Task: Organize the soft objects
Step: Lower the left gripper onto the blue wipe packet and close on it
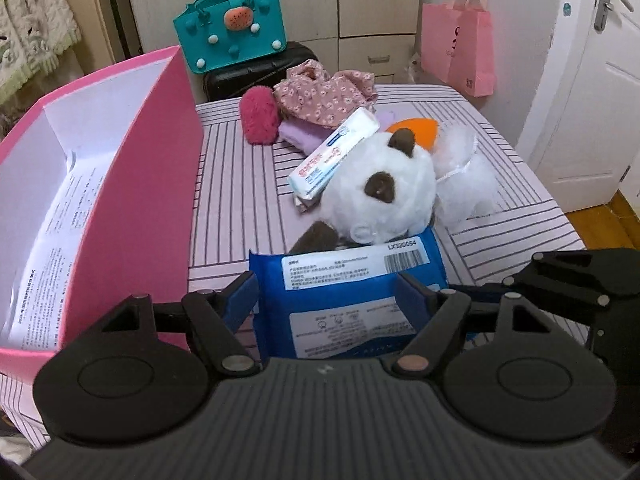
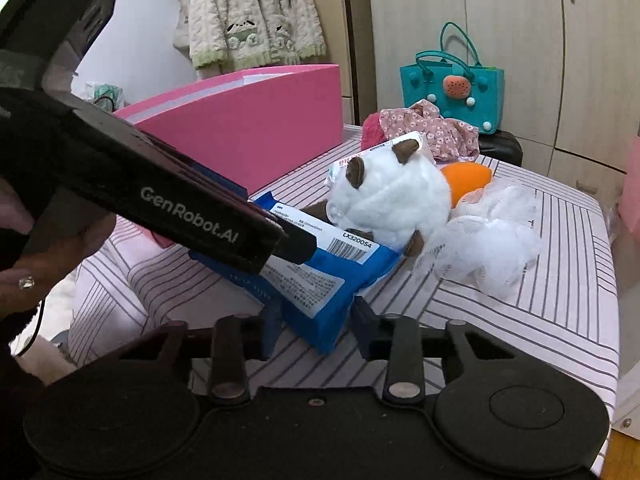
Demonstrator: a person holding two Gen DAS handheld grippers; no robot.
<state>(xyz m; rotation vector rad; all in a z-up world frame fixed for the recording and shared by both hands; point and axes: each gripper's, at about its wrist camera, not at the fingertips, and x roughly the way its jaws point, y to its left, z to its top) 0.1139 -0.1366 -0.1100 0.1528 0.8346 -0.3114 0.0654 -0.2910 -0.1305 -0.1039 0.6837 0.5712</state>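
Both grippers, left gripper [image 1: 334,304] and right gripper [image 2: 316,330], clamp blue pack [image 1: 352,280].

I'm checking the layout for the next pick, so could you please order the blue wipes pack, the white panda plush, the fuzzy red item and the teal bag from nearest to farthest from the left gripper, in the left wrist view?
1. Blue wipes pack: between the left gripper's fingers.
2. White panda plush: just beyond the pack.
3. Fuzzy red item: farther back, left of the floral cloth.
4. Teal bag: beyond the striped surface, on a black case.

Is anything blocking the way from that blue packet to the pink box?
Nothing visible: the blue packet sits between both tools' fingers, the pink box stands open beside it, and only bare striped cover lies between.
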